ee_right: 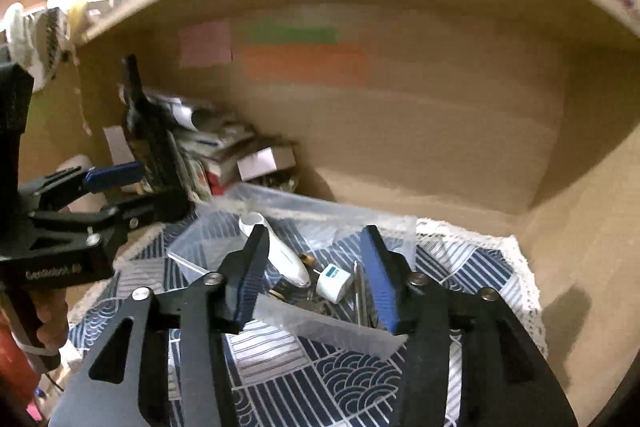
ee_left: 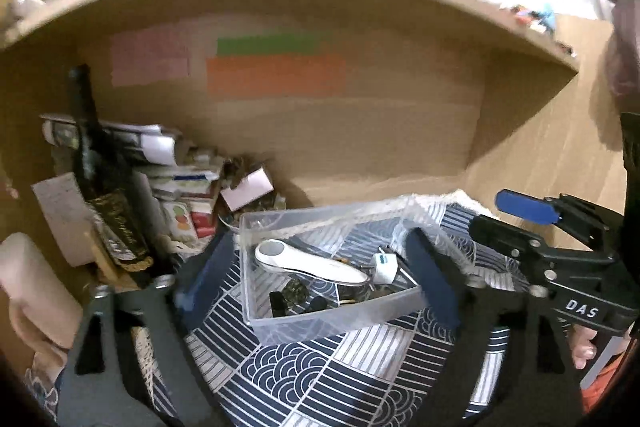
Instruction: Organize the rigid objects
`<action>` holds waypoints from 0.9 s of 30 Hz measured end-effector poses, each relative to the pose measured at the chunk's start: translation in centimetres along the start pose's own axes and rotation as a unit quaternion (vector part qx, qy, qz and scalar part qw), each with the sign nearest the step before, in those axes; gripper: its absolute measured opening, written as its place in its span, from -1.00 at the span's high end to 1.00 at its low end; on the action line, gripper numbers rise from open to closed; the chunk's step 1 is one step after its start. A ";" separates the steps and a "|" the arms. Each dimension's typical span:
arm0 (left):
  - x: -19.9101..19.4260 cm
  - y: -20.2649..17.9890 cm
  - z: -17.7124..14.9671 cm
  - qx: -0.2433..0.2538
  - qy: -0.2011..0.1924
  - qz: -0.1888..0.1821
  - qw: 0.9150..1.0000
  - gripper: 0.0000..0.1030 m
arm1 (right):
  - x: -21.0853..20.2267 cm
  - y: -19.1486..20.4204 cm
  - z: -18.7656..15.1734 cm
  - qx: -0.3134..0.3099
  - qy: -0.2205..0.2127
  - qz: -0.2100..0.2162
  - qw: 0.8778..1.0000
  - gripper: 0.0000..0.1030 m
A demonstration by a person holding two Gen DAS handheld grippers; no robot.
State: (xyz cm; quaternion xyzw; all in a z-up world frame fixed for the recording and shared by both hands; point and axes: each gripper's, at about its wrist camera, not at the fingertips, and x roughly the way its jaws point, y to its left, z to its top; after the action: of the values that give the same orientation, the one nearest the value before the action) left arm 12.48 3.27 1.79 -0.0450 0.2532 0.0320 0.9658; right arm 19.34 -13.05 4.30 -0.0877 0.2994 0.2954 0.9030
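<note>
A clear plastic box [ee_left: 320,323] sits on a blue-and-white patterned cloth [ee_left: 320,379] inside a wooden shelf bay. It holds a white handheld device [ee_left: 304,261], a white plug adapter [ee_left: 385,267] and several small dark items. My left gripper [ee_left: 320,275] is open, its fingers either side of the box. In the right wrist view the same box [ee_right: 320,327] lies between the open fingers of my right gripper [ee_right: 316,279], above the device [ee_right: 280,251] and the adapter [ee_right: 334,277]. Each gripper shows in the other's view, the right one [ee_left: 524,211] and the left one [ee_right: 116,179].
A dark bottle [ee_left: 104,195] leans at the left beside a heap of cards, papers and small boxes [ee_left: 188,195]. Pink, green and orange notes [ee_left: 276,75] stick to the back wall. The shelf's side wall [ee_left: 528,131] stands to the right.
</note>
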 end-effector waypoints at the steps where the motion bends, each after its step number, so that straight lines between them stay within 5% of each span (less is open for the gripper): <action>1: -0.7 -0.1 0.0 0.001 -0.009 0.004 1.000 -0.87 | -0.8 0.1 -0.1 0.001 -0.008 0.000 1.000 -0.08; 8: -4.9 -1.4 -1.1 0.013 -0.036 0.009 0.999 -0.97 | -5.3 0.7 -1.1 0.011 -0.057 -0.010 0.998 -0.63; 27: -8.6 -2.5 -2.4 0.019 -0.066 0.006 0.998 -0.99 | -9.0 1.3 -3.3 0.030 -0.089 -0.022 0.995 -0.88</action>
State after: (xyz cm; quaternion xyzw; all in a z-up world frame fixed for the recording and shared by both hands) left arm 4.01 0.15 4.14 -0.0233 0.1895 0.0362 0.9809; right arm 11.17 -17.39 6.99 -0.0402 0.2244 0.2734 0.9345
